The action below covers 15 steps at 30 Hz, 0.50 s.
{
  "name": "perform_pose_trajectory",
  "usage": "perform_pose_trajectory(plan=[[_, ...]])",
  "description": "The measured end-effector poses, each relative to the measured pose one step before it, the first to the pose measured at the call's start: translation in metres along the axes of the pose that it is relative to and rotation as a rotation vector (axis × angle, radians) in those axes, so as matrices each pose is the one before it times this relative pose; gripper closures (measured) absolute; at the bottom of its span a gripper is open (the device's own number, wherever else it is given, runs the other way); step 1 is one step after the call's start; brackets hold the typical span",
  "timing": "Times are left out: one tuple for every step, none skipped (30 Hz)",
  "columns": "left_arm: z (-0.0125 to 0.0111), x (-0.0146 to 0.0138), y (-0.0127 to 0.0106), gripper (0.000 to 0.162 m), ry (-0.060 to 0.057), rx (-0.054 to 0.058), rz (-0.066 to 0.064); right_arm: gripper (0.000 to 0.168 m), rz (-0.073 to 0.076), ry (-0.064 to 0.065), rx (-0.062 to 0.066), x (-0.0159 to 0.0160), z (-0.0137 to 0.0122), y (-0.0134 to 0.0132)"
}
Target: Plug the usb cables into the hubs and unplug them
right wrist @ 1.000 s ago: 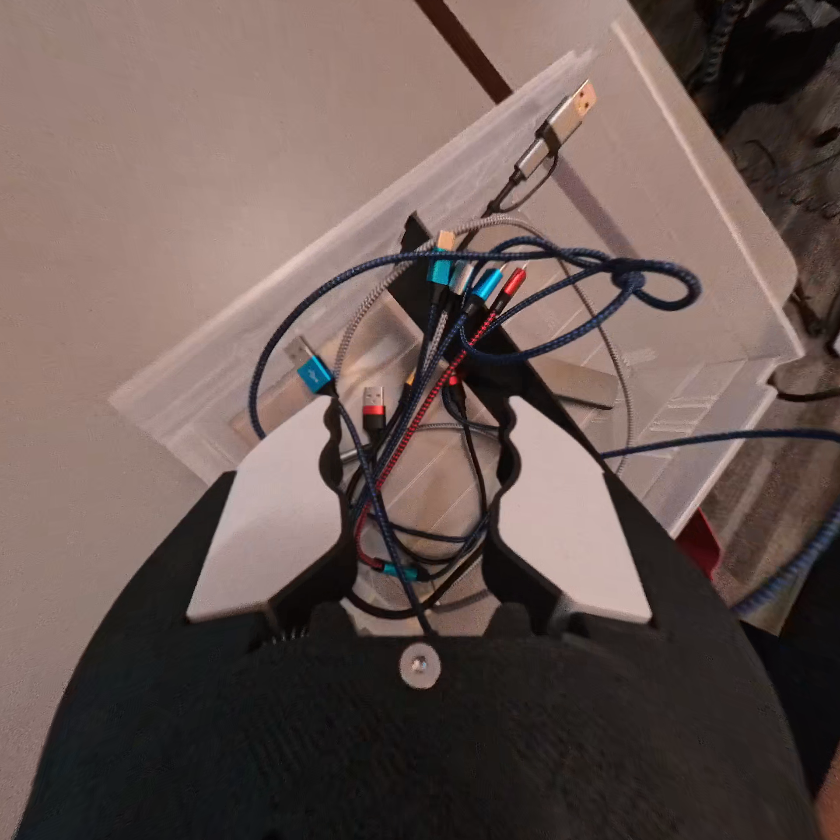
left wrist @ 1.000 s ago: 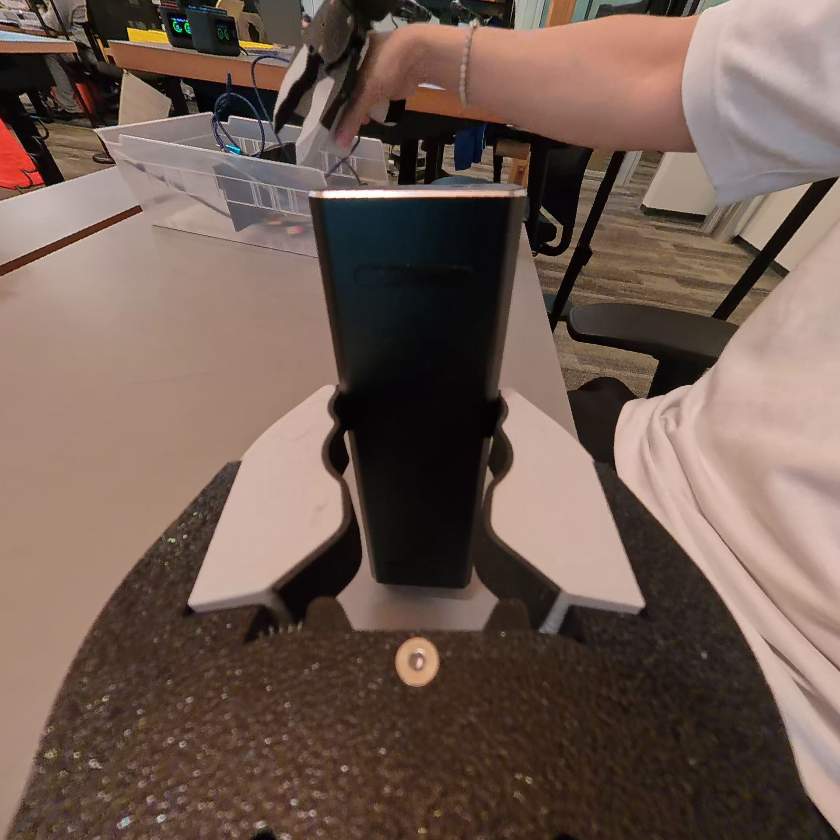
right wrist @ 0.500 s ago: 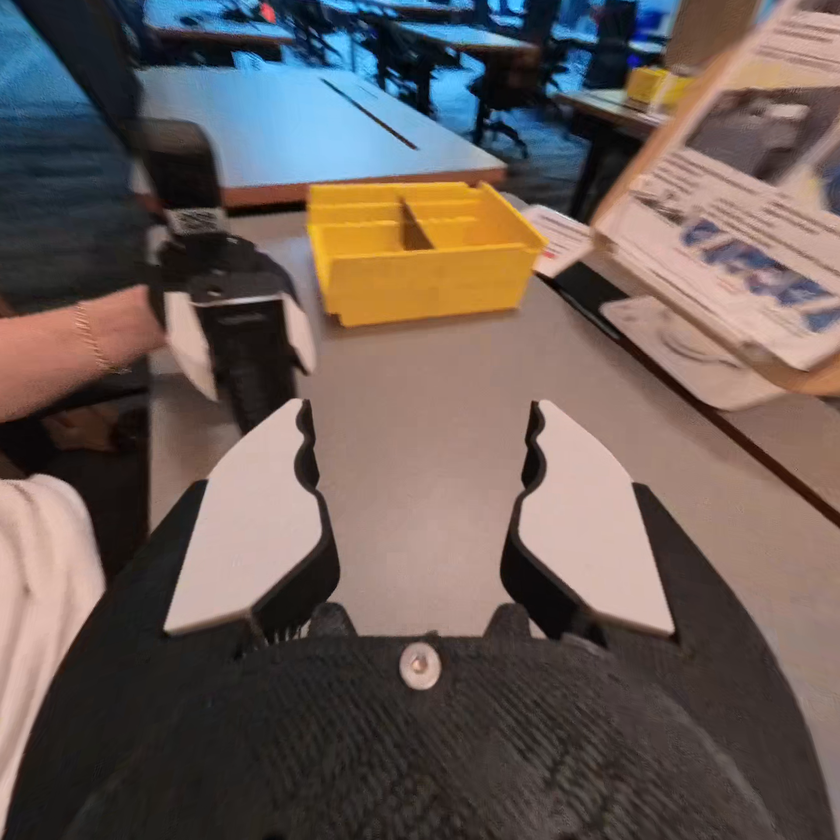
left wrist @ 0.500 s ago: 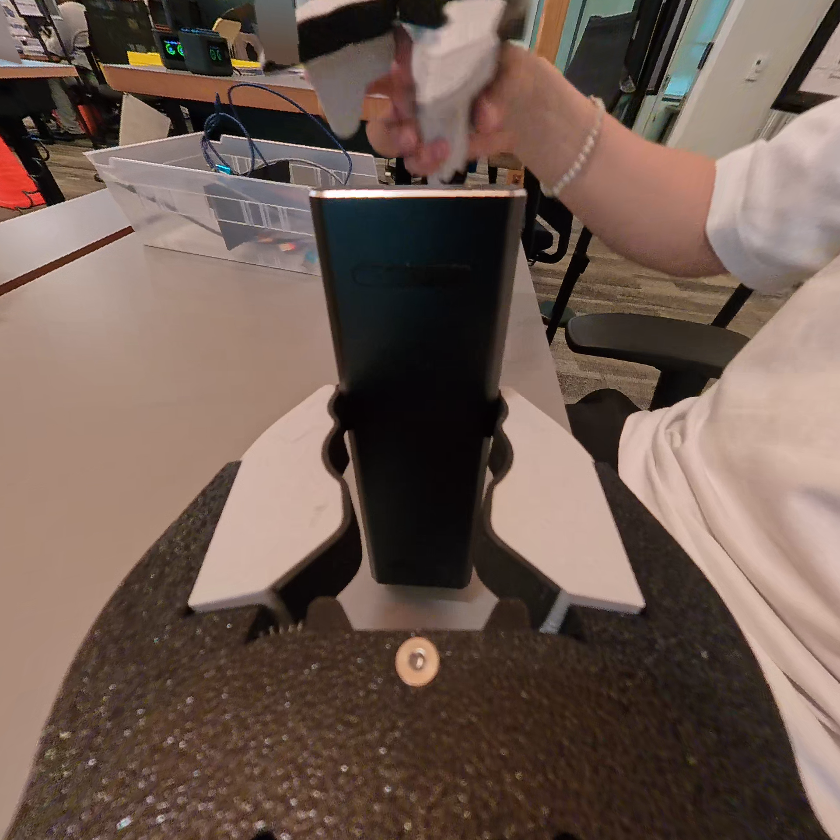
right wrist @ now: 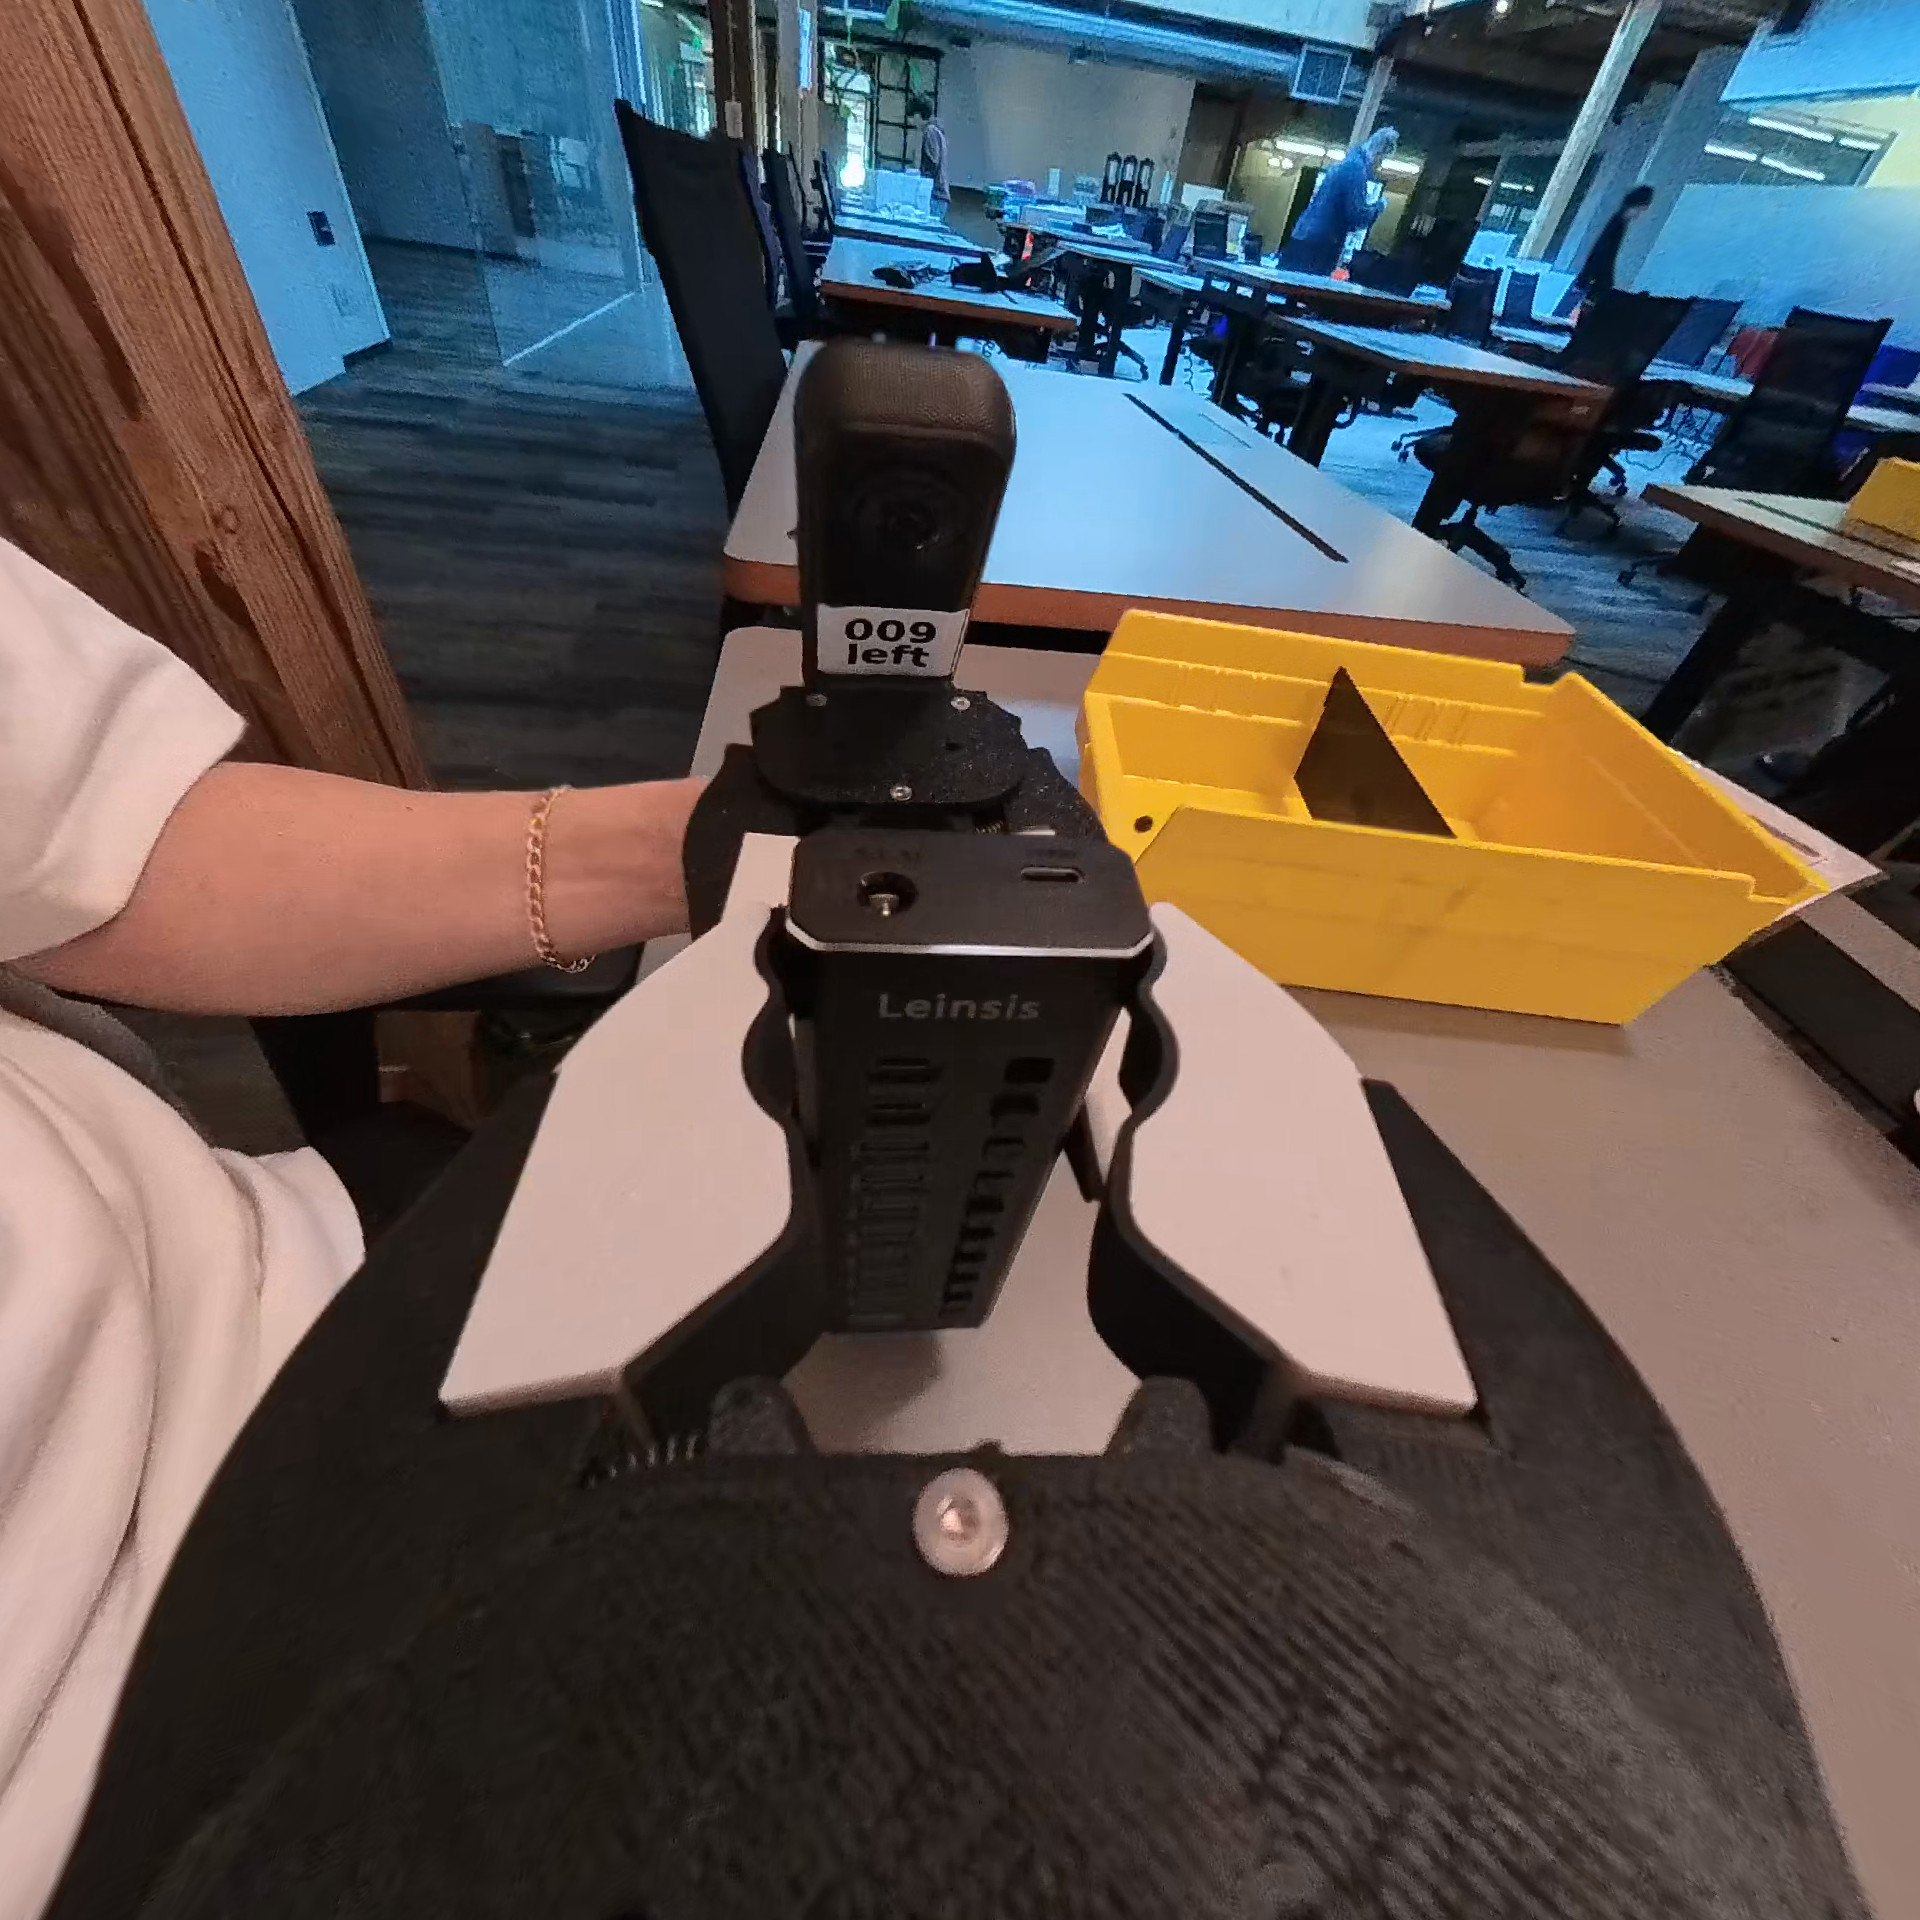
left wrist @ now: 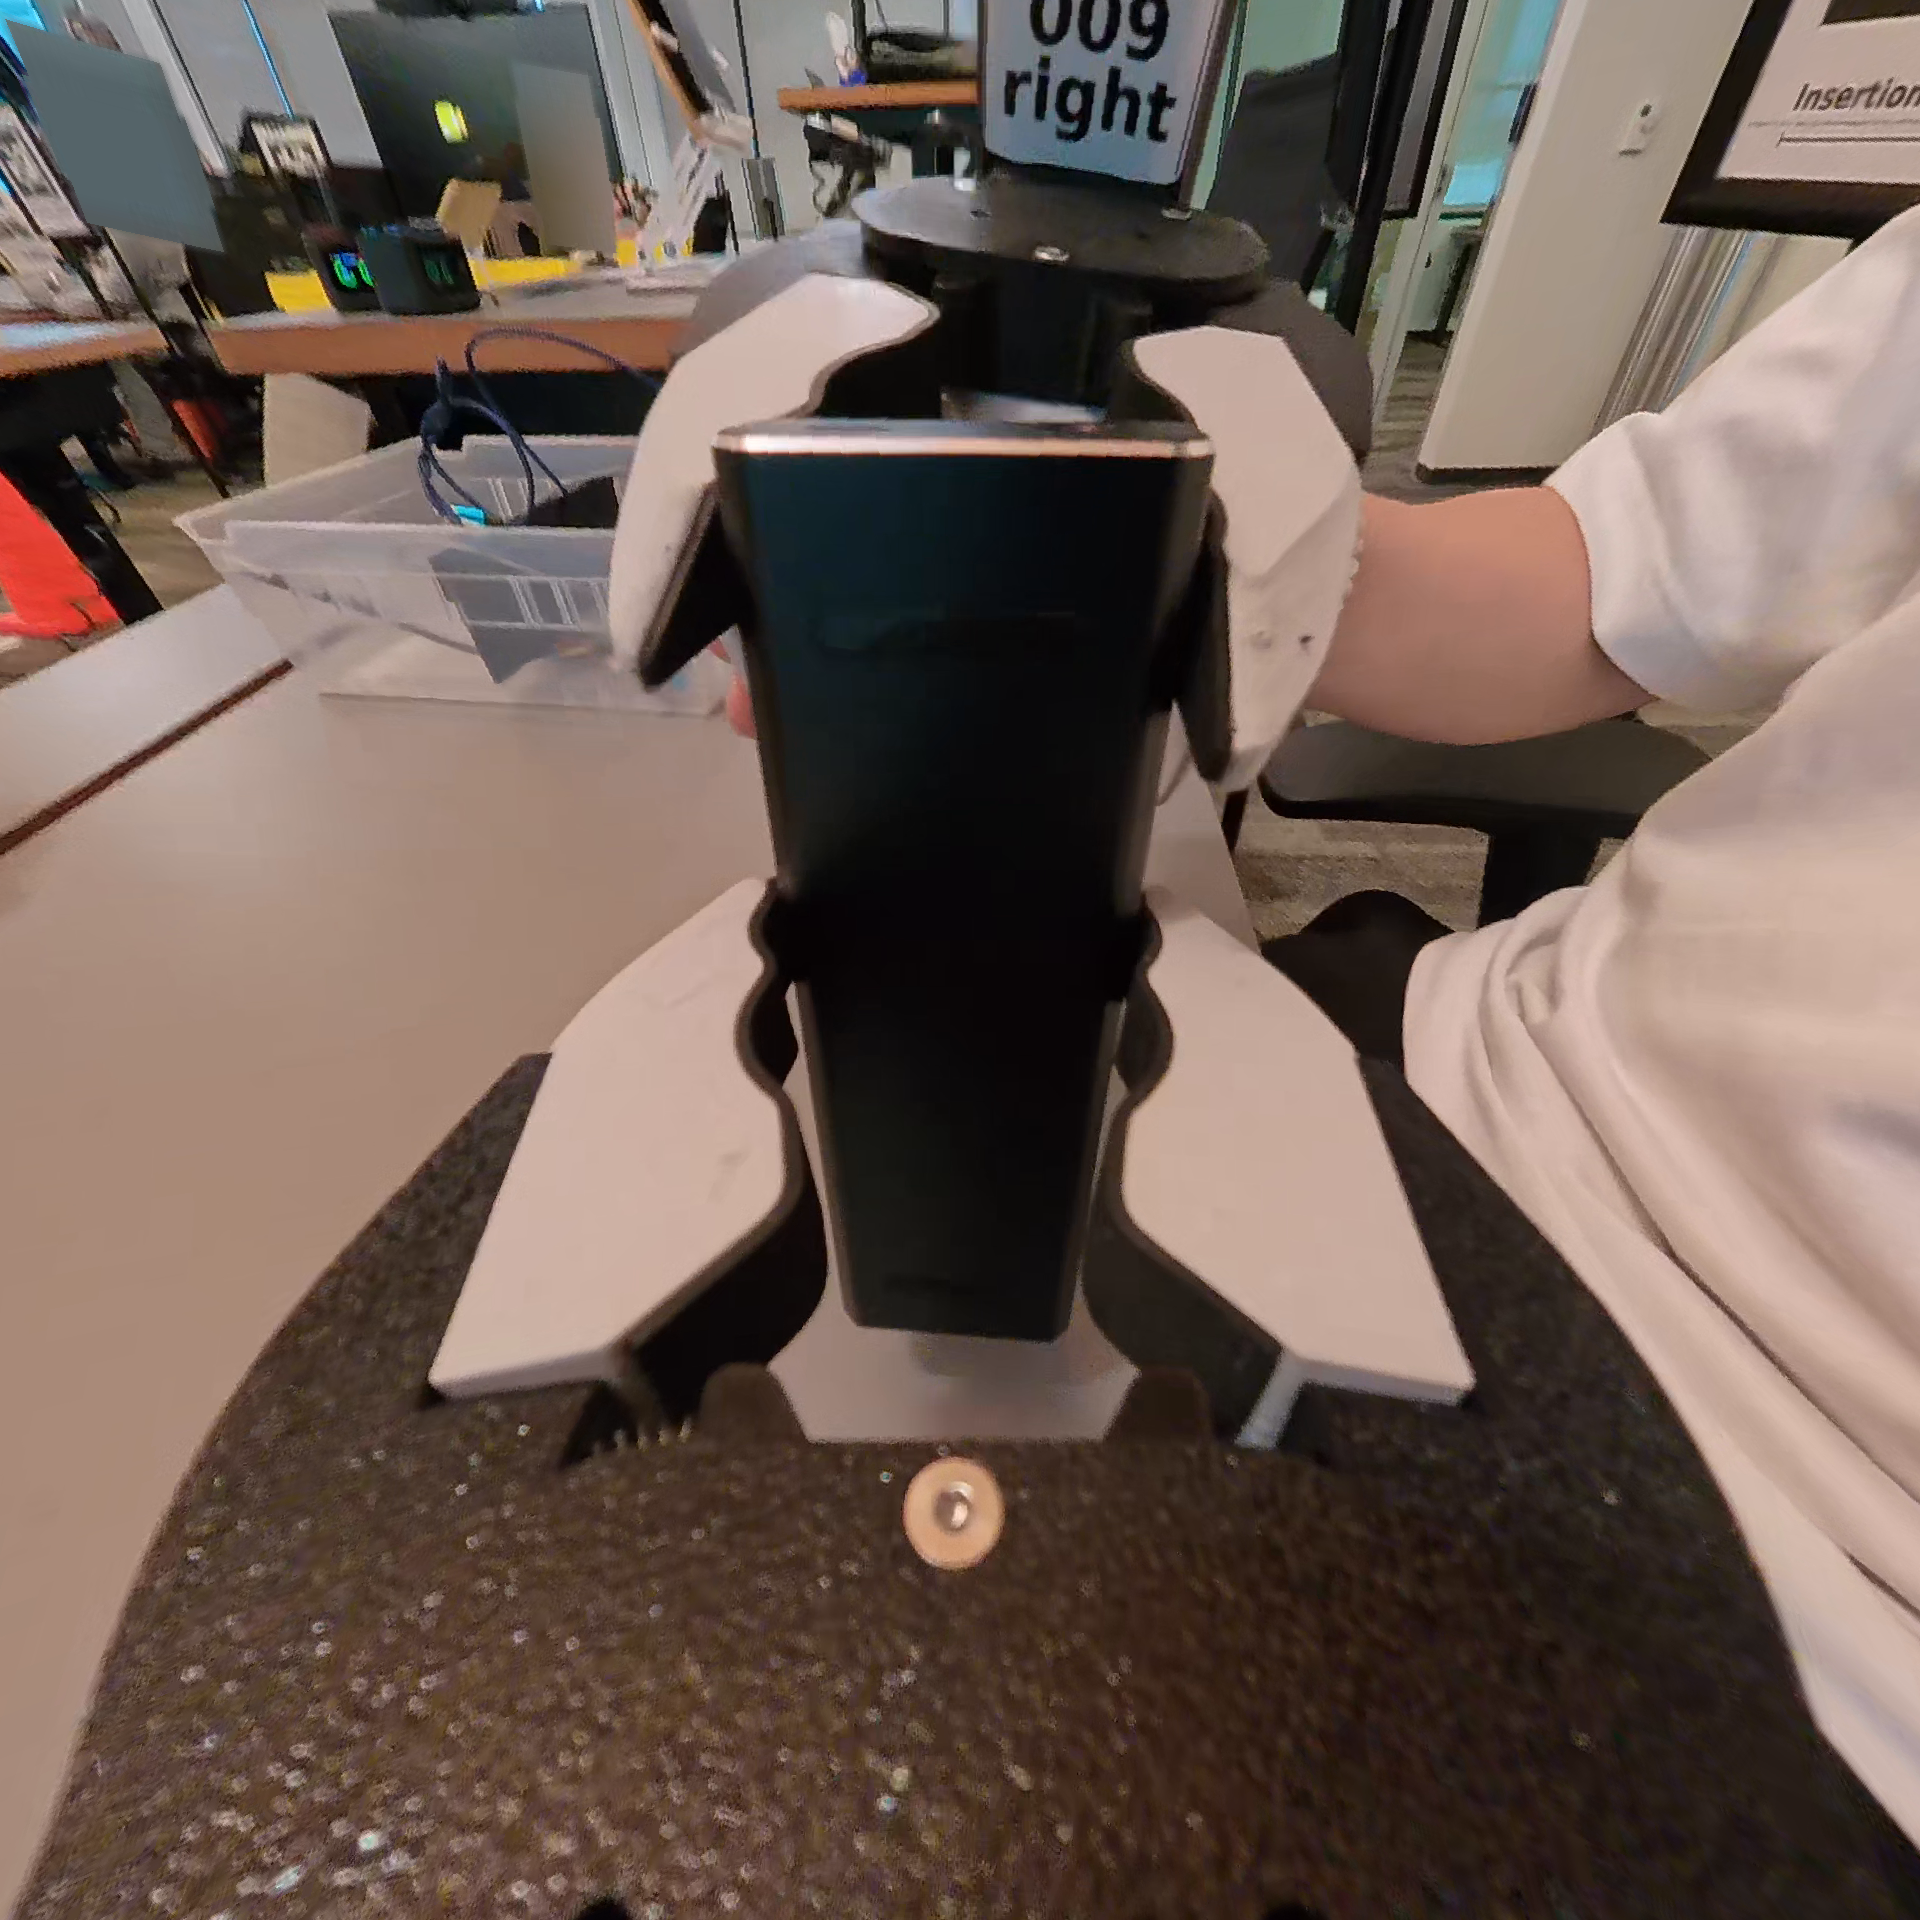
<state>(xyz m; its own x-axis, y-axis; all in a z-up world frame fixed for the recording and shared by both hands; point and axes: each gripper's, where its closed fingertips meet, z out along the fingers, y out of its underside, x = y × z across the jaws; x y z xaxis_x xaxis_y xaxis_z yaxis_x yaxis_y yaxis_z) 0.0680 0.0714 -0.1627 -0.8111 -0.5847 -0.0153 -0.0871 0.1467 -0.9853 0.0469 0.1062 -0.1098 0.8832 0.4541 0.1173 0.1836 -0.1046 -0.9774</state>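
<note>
Both tongs clench one black hub (left wrist: 961, 883): left gripper (left wrist: 951, 961) low centre, right gripper (left wrist: 977, 499) facing it from above. Blue cables (left wrist: 499, 436) sit in the clear bin (left wrist: 343, 561), upper left; the hub's ports are hidden here.

A white sticker (left wrist: 1086, 88) with black writing shows at the top of the left wrist view. A white label (right wrist: 890, 641) much like it sits on a black camera (right wrist: 902, 488) in the right wrist view. The black hub (right wrist: 961, 1101) has pale letters near its top end, a framed sign (left wrist: 1829, 135) with writing hangs on the wall, and dark boxes (left wrist: 400, 272) far back glow with green marks.
</note>
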Motion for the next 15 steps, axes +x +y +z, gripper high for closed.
perform_pose_trajectory(plan=[[-0.00108,0.0,-0.00279,0.103,-0.0042,0.0188,0.0157,0.106,-0.0166,0.0035,0.0027,-0.00181,-0.00054,-0.00239],[-0.00064,-0.00022,-0.00272,0.103,-0.0065,0.017,0.0151,0.106,-0.017,0.001,-0.004,-0.00051,-0.00108,-0.00206],[-0.00037,-0.00039,-0.00233,0.102,-0.0084,0.0123,0.0111,0.106,-0.0198,0.0028,-0.0058,-0.00033,-0.00074,-0.00201],[-0.00017,-0.00076,-0.00164,0.102,-0.0082,0.0075,0.0044,0.106,-0.0205,0.0031,-0.0115,-0.00037,-0.00032,-0.00161],[-0.00039,-0.00102,-0.00211,0.102,-0.0083,0.0112,-0.0045,0.106,-0.0237,0.0038,-0.0211,0.00015,-0.00004,-0.00071],[-0.00106,-0.00171,-0.00302,0.102,-0.0104,0.0202,-0.0093,0.106,-0.0252,0.0066,-0.0245,0.00091,-0.00036,-0.00032],[-0.00215,-0.00305,-0.00427,0.1,-0.019,0.0304,-0.0087,0.106,-0.0264,0.0083,-0.0217,0.00205,-0.00138,-0.00039],[-0.0034,-0.00455,-0.00525,0.099,-0.0278,0.0383,-0.0074,0.106,-0.0188,0.011,-0.0188,0.0037,-0.00241,-0.00039],[-0.00411,-0.00463,-0.00525,0.098,-0.0269,0.0396,-0.0079,0.106,-0.0114,0.0108,-0.0123,0.00507,-0.00372,-0.00074],[-0.00443,-0.00406,-0.00413,0.098,-0.0211,0.0328,-0.0084,0.106,-0.0123,0.0136,-0.0105,0.00689,-0.00509,-0.00056],[-0.0041,-0.00362,-0.00185,0.098,-0.0161,0.0188,-0.0094,0.106,-0.0152,0.0197,-0.0117,0.00865,-0.00618,0.00012],[-0.0034,-0.00363,0.00051,0.099,-0.0138,0.0026,-0.0103,0.106,-0.0172,0.0262,-0.0149,0.01037,-0.00707,0.00055],[-0.00251,-0.0031,0.002,0.098,-0.0117,-0.0081,-0.0077,0.106,-0.0184,0.0271,-0.0154,0.01121,-0.00761,0.00085],[-0.00158,-0.00182,0.00213,0.098,-0.0062,-0.0093,-0.0018,0.106,-0.0178,0.0279,-0.0213,0.01267,-0.00825,0.00179],[-0.00065,-0.00081,0.0018,0.099,-0.0016,-0.0063,0.0003,0.106,-0.0164,0.0371,-0.0229,0.01522,-0.00886,0.0024]])
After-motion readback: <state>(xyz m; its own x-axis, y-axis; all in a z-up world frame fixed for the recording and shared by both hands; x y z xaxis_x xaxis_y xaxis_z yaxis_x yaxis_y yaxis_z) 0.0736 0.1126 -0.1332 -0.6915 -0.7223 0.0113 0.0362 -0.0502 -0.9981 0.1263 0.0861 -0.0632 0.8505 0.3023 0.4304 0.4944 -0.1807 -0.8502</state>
